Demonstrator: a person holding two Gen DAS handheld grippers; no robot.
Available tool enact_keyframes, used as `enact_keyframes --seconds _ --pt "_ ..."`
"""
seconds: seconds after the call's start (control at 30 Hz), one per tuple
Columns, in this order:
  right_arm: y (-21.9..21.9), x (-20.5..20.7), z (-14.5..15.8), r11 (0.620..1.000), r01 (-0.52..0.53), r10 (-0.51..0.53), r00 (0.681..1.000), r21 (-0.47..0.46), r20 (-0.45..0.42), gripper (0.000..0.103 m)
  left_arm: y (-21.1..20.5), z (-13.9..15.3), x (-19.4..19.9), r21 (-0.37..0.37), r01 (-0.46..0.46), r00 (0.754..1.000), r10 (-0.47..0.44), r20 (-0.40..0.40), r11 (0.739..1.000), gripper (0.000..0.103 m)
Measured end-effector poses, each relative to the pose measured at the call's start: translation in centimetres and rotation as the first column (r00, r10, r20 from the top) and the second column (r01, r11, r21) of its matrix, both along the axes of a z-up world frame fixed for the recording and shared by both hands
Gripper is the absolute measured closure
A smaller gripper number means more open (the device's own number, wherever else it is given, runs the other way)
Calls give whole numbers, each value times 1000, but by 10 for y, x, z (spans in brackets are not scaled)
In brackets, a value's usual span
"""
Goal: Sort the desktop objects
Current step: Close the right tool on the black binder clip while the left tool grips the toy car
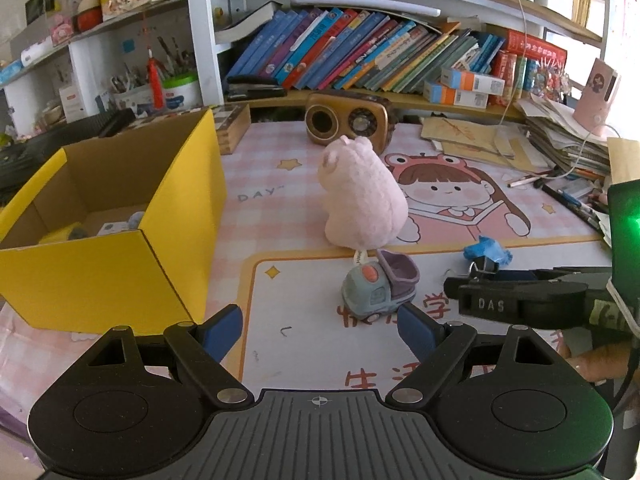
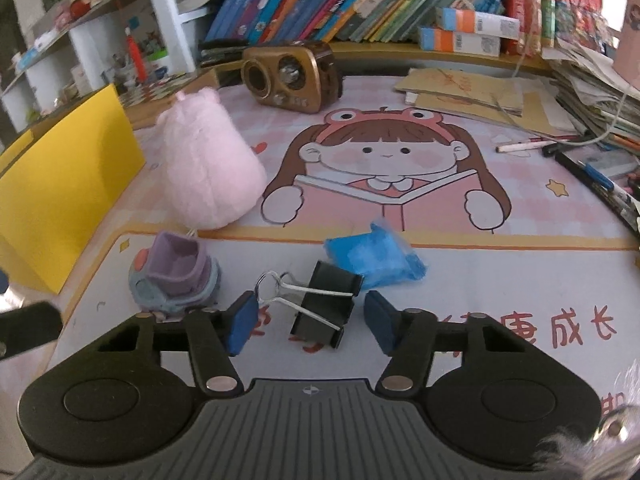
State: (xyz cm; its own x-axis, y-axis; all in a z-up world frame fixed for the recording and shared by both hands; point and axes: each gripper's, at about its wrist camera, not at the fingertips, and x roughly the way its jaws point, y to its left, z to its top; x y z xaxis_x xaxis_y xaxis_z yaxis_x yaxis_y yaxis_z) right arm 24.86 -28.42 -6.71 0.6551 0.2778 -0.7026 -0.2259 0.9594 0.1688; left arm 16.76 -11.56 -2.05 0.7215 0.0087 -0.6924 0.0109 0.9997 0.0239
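On the worktop's cartoon mat (image 2: 400, 216), printed "DAY", the right claw (image 2: 310, 322) straddles a black binder clip (image 2: 324, 304), pads apart from it, released. The left claw (image 1: 320, 330), empty and spread wide, faces a toy truck (image 1: 378, 286) and pink plush (image 1: 360, 196). The right tool reads "DAS". A yellow box (image 1: 120, 236) stands left.

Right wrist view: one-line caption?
Right gripper open around black binder clip on the desk mat, pads not touching.

Bare mat (image 1: 312, 344) ahead; toy truck (image 1: 378, 286), plush (image 1: 360, 196), yellow box (image 1: 120, 248) crowd beyond.
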Motion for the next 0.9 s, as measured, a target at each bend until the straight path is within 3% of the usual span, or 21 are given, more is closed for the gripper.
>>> enact_keyframes --seconds 0.13,0.17,0.2,0.57,0.7,0.9 --pt "-5 1 0 1000 12 -12 1000 25 1 58 -2 -1 2 -1 12 1000 -12 -4 1000 16" --pt "-7 0 1 999 13 -13 1000 30 2 72 -3 -1 2 -3 16 1000 -16 -4 1000 16" --pt "-10 -1 2 999 11 -11 1000 37 1 80 -5 -2 3 -5 21 1000 -21 -5 1000 16" --pt "-51 -31 18 999 45 -46 998 30 34 80 -34 -19 33 -16 93 996 -93 -3 996 16" --pt "-61 -38 20 999 43 -43 998 18 37 80 -41 -31 48 -36 72 997 -73 -24 997 16" --pt "-67 -43 17 999 37 -37 999 -3 24 80 -53 -44 70 -10 6 998 -7 -57 1000 16"
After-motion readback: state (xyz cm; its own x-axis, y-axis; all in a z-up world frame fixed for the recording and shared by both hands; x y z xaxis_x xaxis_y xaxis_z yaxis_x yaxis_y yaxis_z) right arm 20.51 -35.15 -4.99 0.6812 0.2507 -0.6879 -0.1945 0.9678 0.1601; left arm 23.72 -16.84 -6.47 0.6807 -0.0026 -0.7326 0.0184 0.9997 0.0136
